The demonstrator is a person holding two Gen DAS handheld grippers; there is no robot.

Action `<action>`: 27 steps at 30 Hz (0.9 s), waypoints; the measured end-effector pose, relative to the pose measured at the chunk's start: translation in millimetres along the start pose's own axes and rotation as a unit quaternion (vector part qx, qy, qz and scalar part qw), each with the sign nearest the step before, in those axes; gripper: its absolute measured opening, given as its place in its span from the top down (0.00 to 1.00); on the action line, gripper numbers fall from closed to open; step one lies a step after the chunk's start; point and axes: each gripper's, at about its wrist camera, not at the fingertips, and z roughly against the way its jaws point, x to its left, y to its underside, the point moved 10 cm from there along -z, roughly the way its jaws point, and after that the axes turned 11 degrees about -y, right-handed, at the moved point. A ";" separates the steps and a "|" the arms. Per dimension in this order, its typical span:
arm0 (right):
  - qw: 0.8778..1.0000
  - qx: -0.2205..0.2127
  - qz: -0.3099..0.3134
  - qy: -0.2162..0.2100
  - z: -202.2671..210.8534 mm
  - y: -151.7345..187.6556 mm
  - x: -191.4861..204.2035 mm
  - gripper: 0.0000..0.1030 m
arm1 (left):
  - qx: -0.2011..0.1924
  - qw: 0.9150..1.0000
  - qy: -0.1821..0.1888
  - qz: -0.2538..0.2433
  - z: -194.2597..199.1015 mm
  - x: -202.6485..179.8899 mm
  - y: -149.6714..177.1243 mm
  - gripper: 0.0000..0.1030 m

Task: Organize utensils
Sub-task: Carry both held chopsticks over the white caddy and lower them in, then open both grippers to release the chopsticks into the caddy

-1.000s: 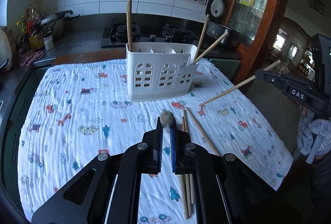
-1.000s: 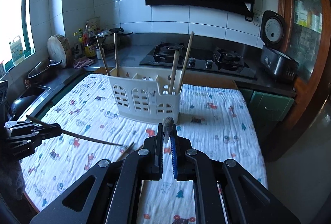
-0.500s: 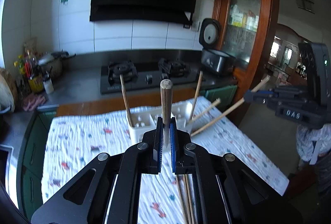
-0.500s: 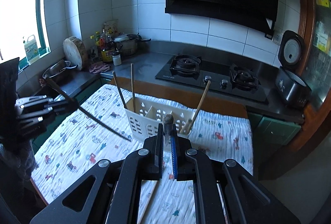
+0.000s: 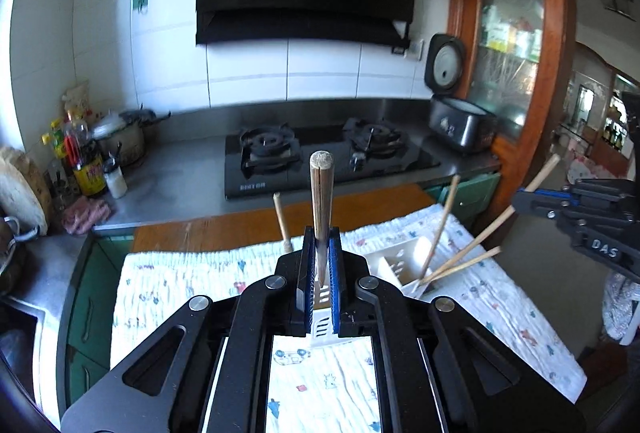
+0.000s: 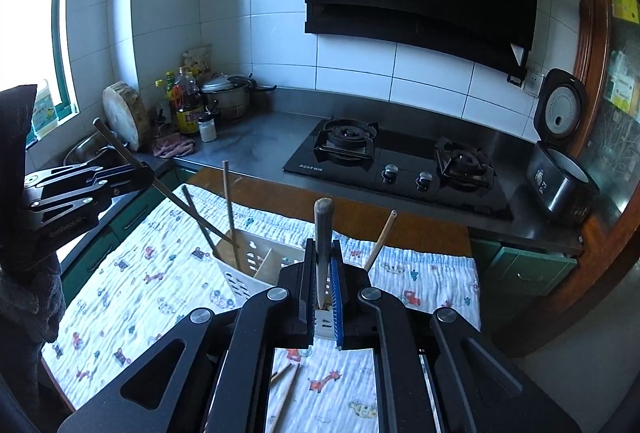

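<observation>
A white slotted utensil holder point(image 5: 404, 267) point(image 6: 256, 267) stands on the patterned cloth, with several wooden chopsticks point(image 5: 442, 225) leaning in it. My left gripper point(image 5: 321, 245) is shut on a wooden chopstick point(image 5: 321, 193) that points up and away, just above the holder. In the right wrist view that left gripper point(image 6: 144, 173) hangs at the left, its chopstick point(image 6: 180, 199) slanting down into the holder's left end. My right gripper point(image 6: 322, 253) is shut on another chopstick point(image 6: 323, 229). The left wrist view shows this right gripper point(image 5: 524, 199) with its stick point(image 5: 492, 229) reaching the holder's right end.
Loose chopsticks point(image 6: 286, 389) lie on the cloth point(image 6: 140, 285) near the front. Behind the table are a steel counter, a gas hob point(image 6: 392, 161), bottles and a pot point(image 6: 228, 97) at the left, and a rice cooker point(image 6: 560, 173) at the right. A wooden cabinet point(image 5: 512, 33) stands right.
Both grippers have risen from the cloth with a chopstick each and moved toward the holder. The held sticks now reach into the holder's two ends.
</observation>
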 end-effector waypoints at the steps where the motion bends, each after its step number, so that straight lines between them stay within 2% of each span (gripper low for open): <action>1: 1.000 0.002 -0.005 -0.004 -5.5 0.5 -2.9 0.94 | 0.006 1.000 0.000 0.004 -6.8 3.3 2.3 0.95; 11: 0.999 0.028 -0.015 -0.003 -45.0 14.4 -14.0 0.94 | 0.052 0.999 -0.003 0.003 -49.2 10.1 25.8 0.95; 27: 0.998 0.061 -0.022 0.000 -75.9 40.3 -17.6 0.93 | 0.078 0.997 -0.006 0.004 -67.1 10.0 42.1 0.94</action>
